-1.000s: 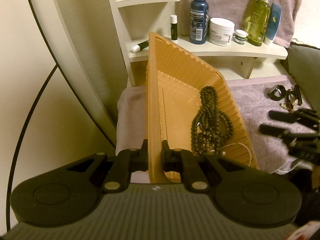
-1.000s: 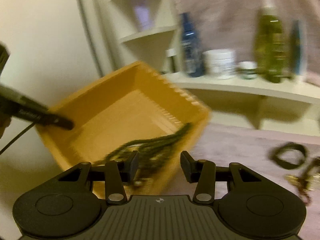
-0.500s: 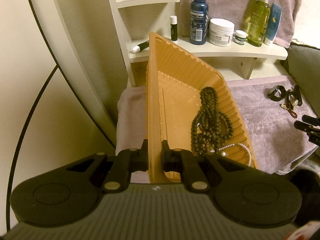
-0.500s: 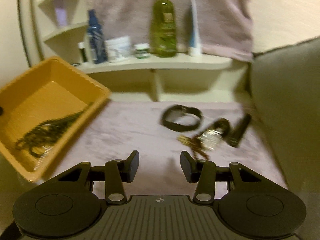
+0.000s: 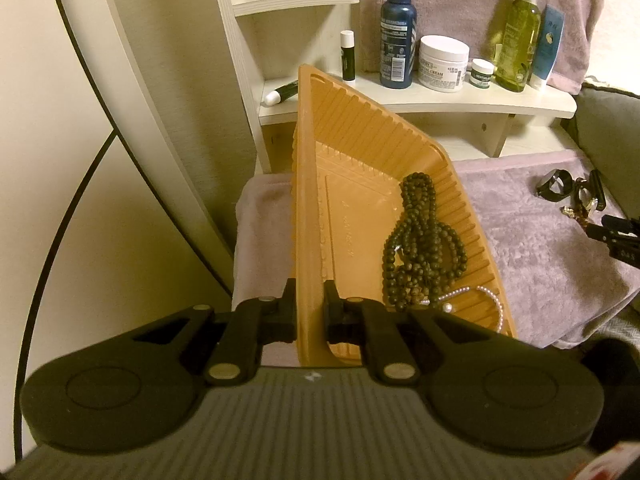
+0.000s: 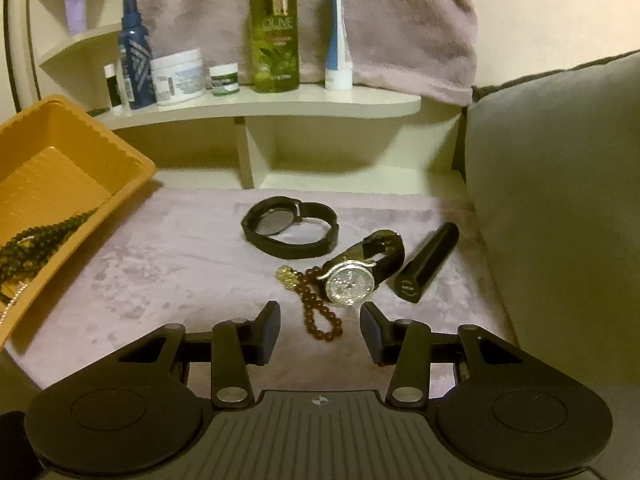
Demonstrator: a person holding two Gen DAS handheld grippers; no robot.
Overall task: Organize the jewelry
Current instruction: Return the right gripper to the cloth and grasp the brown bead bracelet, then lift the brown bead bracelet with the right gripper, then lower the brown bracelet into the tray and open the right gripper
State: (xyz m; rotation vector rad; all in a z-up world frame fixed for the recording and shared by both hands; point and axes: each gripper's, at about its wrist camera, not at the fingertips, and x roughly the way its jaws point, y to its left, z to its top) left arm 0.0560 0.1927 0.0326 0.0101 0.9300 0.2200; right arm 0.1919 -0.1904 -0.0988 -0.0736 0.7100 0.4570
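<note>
My left gripper (image 5: 311, 312) is shut on the near rim of the orange tray (image 5: 360, 152), which is tilted up. A dark bead necklace (image 5: 420, 240) and a pearl strand (image 5: 480, 300) lie in the tray. The tray also shows at the left of the right wrist view (image 6: 60, 152). My right gripper (image 6: 320, 330) is open and empty, just above a brown bead bracelet (image 6: 316, 312). Beyond it lie a silver-faced watch (image 6: 352, 284), a black band watch (image 6: 288, 232) and a black tube (image 6: 428, 264) on the mauve cloth (image 6: 180, 256).
A cream shelf (image 6: 280, 100) at the back holds a green bottle (image 6: 274, 28), a blue bottle (image 6: 134, 56), a white jar (image 6: 176, 76) and small tubes. A grey cushion (image 6: 560, 200) stands at the right. A curved white frame (image 5: 132, 80) is at the left.
My right gripper swung from the tray to the right and down over the bracelet and watches. The left gripper and the tray have stayed put.
</note>
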